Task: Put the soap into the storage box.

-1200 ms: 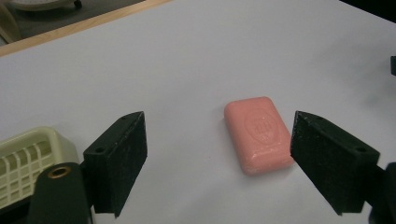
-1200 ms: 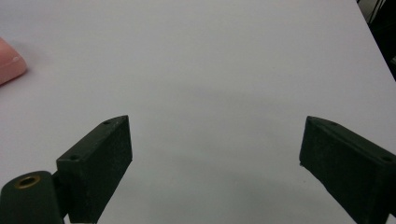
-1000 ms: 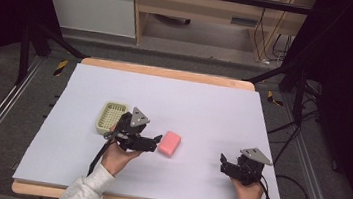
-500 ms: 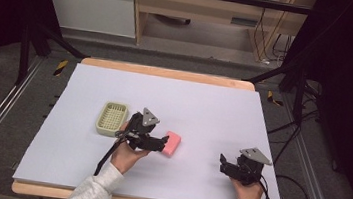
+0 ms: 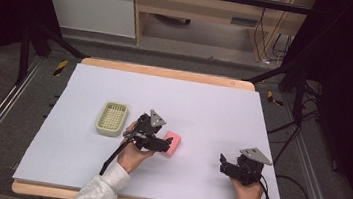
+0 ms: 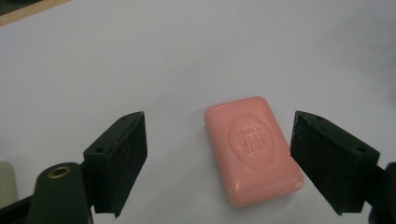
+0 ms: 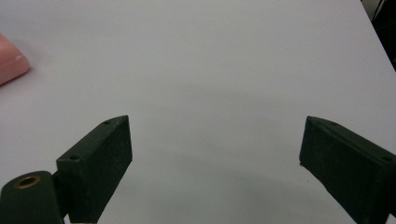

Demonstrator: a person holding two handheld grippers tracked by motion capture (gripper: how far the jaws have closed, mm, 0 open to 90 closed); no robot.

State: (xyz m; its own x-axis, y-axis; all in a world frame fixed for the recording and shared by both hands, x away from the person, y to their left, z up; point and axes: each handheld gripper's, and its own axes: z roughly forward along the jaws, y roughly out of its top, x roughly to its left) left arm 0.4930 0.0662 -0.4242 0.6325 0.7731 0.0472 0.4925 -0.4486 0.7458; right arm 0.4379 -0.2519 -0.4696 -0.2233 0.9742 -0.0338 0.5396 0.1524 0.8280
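A pink bar of soap [image 5: 174, 144] lies flat on the white table, near the middle front. My left gripper [image 5: 161, 144] is open right at it. In the left gripper view the soap [image 6: 252, 149] lies between the two spread jaws, closer to the right-hand one, and neither jaw touches it. A pale green slotted soap dish [image 5: 112, 119] stands just left of that hand. My right gripper [image 5: 225, 164] rests at the front right, open, with nothing but bare table between its fingers [image 7: 100, 161]. A corner of the soap [image 7: 11, 58] shows at the left edge of the right gripper view.
The white sheet [image 5: 204, 102] covers a wooden table whose edge [image 5: 167, 72] shows along the back. Black stand legs and cables sit on the floor around the table. A cable trails from each gripper toward the front.
My left gripper has moved right, away from the dish, and its open jaws now flank the soap. The right gripper has stayed put.
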